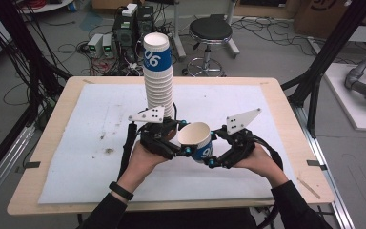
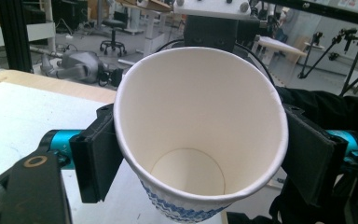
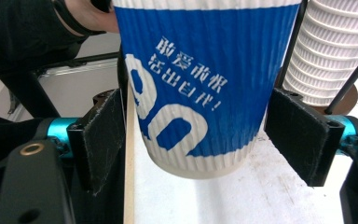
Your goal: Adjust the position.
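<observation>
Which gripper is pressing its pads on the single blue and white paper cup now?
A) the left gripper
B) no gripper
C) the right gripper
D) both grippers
A: the left gripper has both pads against the cup rim, squeezing it oval, while the right gripper shows gaps on both sides.

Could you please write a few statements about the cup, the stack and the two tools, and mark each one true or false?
1. The single cup is between the two tools. True.
2. The left tool presses on the cup at its rim. True.
3. The right tool clamps the cup tightly. False: gaps show between its pads and the cup.
4. The cup is lying on its side on the table. False: it is upright with its mouth up.
5. The stack of cups stands behind the tools. True.
</observation>
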`<state>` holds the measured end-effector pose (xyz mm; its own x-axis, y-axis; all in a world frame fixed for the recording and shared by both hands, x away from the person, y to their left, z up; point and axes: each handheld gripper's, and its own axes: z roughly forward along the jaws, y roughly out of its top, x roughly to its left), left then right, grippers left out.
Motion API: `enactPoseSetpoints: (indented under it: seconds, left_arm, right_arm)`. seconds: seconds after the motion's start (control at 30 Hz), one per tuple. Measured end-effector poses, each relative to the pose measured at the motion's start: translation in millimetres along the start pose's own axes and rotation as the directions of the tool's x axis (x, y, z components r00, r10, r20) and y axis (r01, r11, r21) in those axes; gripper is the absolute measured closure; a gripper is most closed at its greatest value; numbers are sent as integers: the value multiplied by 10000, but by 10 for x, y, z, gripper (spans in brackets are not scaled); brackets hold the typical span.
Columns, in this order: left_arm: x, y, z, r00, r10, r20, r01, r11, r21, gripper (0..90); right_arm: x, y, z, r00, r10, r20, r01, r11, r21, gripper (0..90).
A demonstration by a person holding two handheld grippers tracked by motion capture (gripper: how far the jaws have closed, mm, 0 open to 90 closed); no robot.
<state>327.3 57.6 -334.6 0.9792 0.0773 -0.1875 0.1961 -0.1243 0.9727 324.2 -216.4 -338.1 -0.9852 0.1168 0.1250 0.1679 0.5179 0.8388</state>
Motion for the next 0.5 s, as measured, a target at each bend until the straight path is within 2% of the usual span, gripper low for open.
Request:
enactPoseSetpoints:
  seconds: [0.13, 0.23, 0.27, 0.33, 0.5]
  left_arm:
    - [-29, 38, 4, 9999, 152, -74, -150, 9996, 228, 214]
    - [-47, 55, 2, 9997, 223, -83, -221, 9994, 249, 214]
    - [-52, 57, 2, 9997, 235, -83, -233, 9995, 232, 214]
    - [-59, 60, 3, 9998, 198, -88, -197, 9998, 57, 201]
    - [-75, 56, 10, 9999, 96, -79, -100, 9989, -457, 166]
  right_arm:
    - [2, -9, 71, 9999, 155, -19, -156, 9996, -252, 210]
    - [2, -24, 131, 9998, 135, -117, -138, 9996, -250, 287]
    - [8, -23, 147, 9997, 176, -174, -180, 9996, -233, 288]
    - [10, -24, 159, 9998, 40, -206, -47, 9993, -360, 293]
    - [8, -40, 154, 9988, 217, -442, -262, 9942, -1039, 293]
